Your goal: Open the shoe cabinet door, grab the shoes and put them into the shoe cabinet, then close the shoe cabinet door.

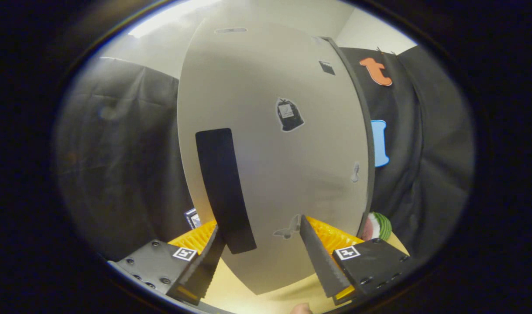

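Spread wide with nothing between them, the gripper (259, 255) fingers sit just in front of the shoe cabinet door (270, 152), the left one overlapping the lower end of its dark vertical handle strip (224, 189). That pale door stands closed and upright on a light tabletop (257, 301), close ahead of the fingers. Several small stickers (289, 114) dot its face. Beyond the door's right edge, a green-striped object (379, 226) lies on the tabletop.

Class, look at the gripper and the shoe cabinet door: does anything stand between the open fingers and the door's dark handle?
Nothing visible does. The gripper is open, the door is just ahead of the fingers, and the dark handle runs down beside one finger.
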